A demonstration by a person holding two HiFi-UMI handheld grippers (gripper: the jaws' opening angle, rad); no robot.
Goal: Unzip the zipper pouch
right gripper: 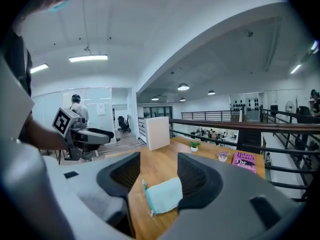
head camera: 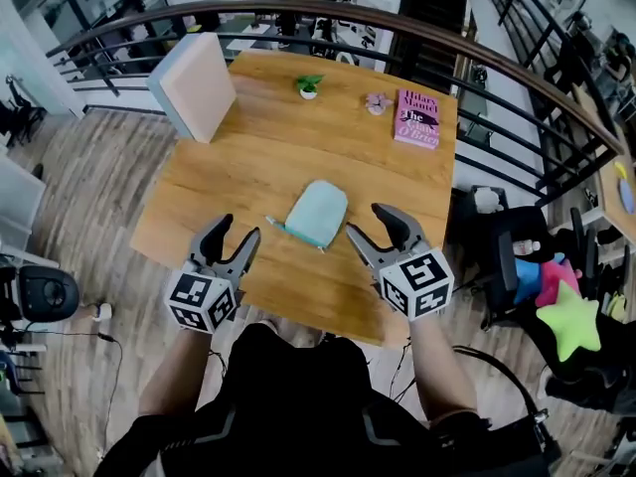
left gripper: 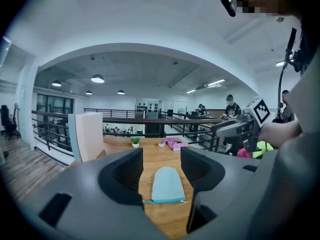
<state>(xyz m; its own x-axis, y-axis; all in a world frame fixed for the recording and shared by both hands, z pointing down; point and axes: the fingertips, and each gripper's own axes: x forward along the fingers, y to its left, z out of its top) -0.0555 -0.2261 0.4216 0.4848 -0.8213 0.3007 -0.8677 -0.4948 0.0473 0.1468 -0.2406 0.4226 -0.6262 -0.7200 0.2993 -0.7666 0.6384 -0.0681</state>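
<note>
Behind right tongs [right gripper: 159, 170], pouch [right gripper: 165, 194] edge

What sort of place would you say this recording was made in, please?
Most likely an open-plan office, probably on an upper level: the wooden table stands beside a curved railing, an office chair sits in the background, and a strip ceiling light hangs overhead.
</note>
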